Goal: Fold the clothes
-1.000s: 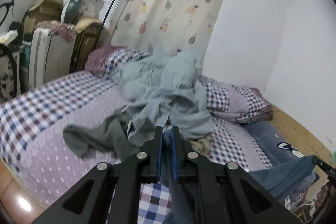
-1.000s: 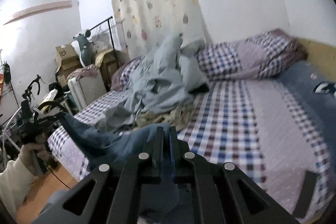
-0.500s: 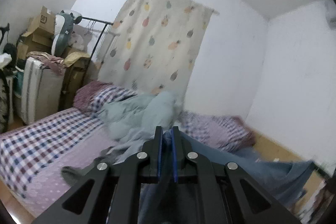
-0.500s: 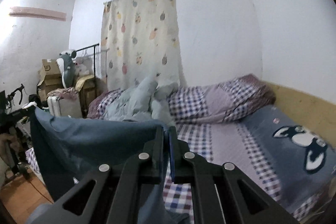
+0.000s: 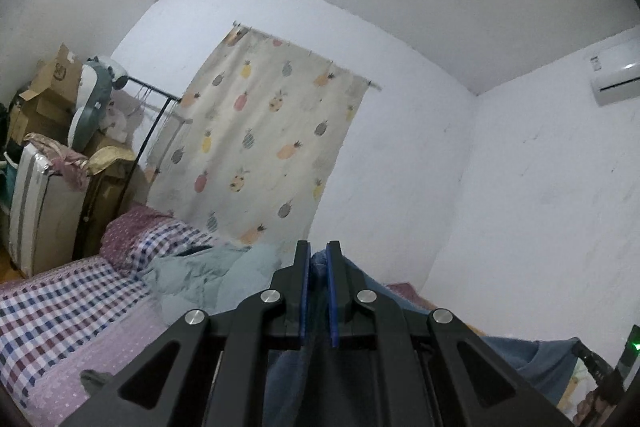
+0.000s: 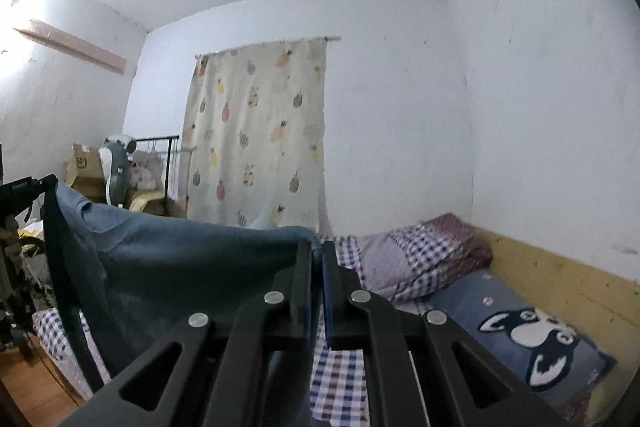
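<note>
Room: white-walled bedroom, pineapple-print curtain (image 5: 264,143) on the far wall, air conditioner (image 5: 616,77) high on the right-hand wall
Bed: checked bedspread (image 5: 52,311) with a heap of pale grey-blue clothes (image 5: 208,277) near the pillows; a dog-print pillow (image 6: 520,331) lies by the wooden side board
Left gripper (image 5: 318,259): jaws pinched almost together on a bunched corner of the blue garment (image 6: 180,259)
Right gripper (image 6: 316,255): jaws all but closed, clamping the garment's other upper corner
Garment position: stretched in the air between the two grippers, top edge nearly taut, the rest hanging down in front of the bed
Change: a second ago both cameras looked down on the mattress with the cloth slumped low; now both views show wall and ceiling, and the cloth hangs spread
Meaning for the task: the garment looks lifted clear of the heap and opened out, so laying it flat for the first fold seems the likely next step
Risk: a thin pinch could slip if shaken hard
</note>
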### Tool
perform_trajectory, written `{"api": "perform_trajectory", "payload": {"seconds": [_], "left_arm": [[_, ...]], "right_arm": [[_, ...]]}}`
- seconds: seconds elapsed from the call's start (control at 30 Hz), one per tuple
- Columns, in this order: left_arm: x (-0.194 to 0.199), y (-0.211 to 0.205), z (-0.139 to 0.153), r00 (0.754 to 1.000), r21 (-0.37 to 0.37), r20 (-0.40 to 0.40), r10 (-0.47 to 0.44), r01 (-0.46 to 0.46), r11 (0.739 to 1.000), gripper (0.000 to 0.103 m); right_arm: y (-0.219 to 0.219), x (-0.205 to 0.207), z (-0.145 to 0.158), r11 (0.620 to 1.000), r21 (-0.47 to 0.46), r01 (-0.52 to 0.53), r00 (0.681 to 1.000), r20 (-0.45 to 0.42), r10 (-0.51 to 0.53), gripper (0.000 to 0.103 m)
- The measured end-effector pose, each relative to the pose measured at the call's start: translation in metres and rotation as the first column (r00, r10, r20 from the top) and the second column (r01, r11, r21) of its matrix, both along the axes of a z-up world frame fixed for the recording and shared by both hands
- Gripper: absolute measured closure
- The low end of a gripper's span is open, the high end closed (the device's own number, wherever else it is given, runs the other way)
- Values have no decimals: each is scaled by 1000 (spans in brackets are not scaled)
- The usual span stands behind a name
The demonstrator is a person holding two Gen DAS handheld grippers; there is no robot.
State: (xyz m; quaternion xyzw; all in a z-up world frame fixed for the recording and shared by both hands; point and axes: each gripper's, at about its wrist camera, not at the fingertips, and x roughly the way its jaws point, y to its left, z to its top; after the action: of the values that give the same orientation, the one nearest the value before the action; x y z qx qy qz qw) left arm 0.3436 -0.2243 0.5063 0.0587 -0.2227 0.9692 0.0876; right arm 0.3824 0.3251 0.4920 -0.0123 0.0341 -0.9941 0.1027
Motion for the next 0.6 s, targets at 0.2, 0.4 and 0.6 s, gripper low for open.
{"api": "perform_trajectory", "payload": {"seconds": [0.2, 0.4, 0.6], "left_arm": [[25, 10, 47, 996, -30, -86, -14, 11, 999, 96], [44, 24, 84, 988, -94, -147, -41, 27, 995, 96], [24, 40, 92, 991, -151, -129, -45, 25, 988, 96]], "right_arm": [[4, 27, 40, 999, 24, 31, 997, -72, -29, 100], [11, 54, 73, 997, 40, 72, 987, -149, -65, 100], [26, 58, 90, 993, 25, 117, 977, -184, -111, 100]]}}
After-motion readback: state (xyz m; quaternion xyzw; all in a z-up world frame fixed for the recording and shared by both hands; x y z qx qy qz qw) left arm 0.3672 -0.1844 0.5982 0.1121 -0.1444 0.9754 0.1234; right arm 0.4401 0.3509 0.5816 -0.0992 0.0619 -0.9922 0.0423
